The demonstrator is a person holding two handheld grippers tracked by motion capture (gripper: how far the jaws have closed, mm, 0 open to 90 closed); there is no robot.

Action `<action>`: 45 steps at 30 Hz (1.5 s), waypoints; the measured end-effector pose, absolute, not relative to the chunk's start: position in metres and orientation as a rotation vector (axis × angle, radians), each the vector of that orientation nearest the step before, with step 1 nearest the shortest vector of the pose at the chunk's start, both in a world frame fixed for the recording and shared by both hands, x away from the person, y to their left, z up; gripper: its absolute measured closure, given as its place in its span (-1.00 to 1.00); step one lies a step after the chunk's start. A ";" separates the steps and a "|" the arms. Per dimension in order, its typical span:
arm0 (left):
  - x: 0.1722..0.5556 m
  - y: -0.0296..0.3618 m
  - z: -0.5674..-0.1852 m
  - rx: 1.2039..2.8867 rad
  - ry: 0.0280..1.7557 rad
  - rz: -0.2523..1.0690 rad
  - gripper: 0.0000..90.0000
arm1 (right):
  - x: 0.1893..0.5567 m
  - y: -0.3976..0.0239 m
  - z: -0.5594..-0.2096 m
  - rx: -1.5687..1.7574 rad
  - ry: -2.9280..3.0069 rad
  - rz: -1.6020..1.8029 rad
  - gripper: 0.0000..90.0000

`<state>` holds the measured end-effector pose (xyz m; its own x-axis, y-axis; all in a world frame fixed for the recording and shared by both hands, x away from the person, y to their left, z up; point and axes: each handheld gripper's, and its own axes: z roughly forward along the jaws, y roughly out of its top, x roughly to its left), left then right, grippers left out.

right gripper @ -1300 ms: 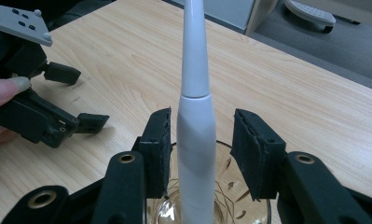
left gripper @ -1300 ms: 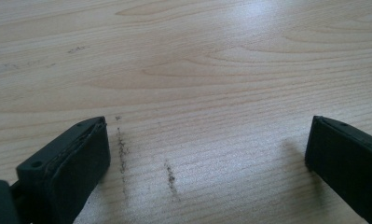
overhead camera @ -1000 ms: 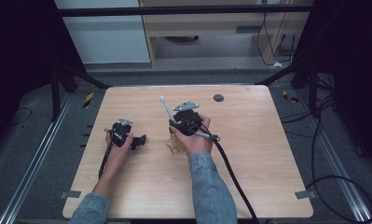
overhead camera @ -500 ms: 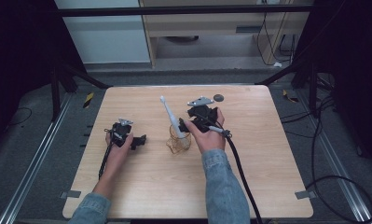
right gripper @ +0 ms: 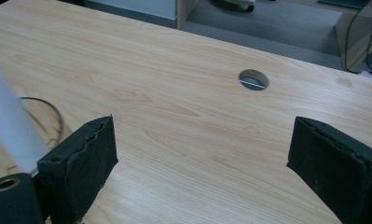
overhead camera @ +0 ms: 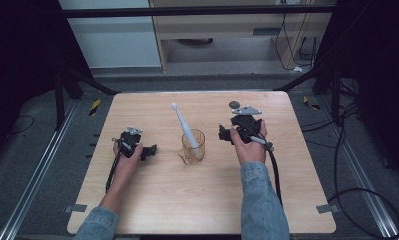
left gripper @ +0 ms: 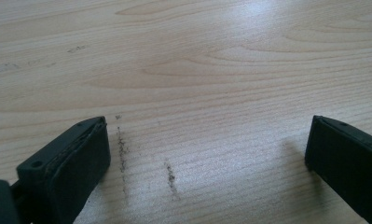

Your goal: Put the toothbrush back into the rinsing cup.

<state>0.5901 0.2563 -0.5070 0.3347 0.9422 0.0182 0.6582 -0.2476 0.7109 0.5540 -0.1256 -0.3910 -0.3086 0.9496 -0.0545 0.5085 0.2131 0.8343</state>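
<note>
The right gripper, gripped from behind by the right hand, has just been opening and now stands wide with nothing between its jaws. The left gripper rests low in the left hand, its jaws likewise spread wide and empty.

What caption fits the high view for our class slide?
A white toothbrush leans in a clear cup mid-table, with open tongs in the left hand and right hand resting either side.

floor: grey carpet – cabinet: pale wood – surroundings: dark
</note>
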 end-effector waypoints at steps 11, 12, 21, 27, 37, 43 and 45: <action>0.590 0.256 -0.507 1.997 1.399 0.605 -1.00 | 0.557 -0.172 -0.409 1.485 1.805 0.907 -0.81; 0.590 0.256 -0.507 1.996 1.399 0.605 -1.00 | 0.558 -0.176 -0.412 1.487 1.800 0.895 -0.81; 0.590 0.256 -0.507 1.994 1.401 0.606 -1.00 | 0.562 -0.200 -0.436 1.577 1.744 0.820 -0.78; 0.590 0.256 -0.507 1.997 1.400 0.606 -1.00 | 0.563 -0.215 -0.454 1.627 1.711 0.772 -0.74; 0.590 0.256 -0.507 1.997 1.400 0.607 -1.00 | 0.573 -0.234 -0.475 1.721 1.644 0.716 -0.70; 0.590 0.256 -0.507 1.996 1.400 0.606 -1.00 | 0.580 -0.236 -0.486 1.737 1.639 0.701 -0.70; 0.590 0.256 -0.507 1.997 1.399 0.606 -1.00 | 0.582 -0.235 -0.489 1.739 1.638 0.694 -0.70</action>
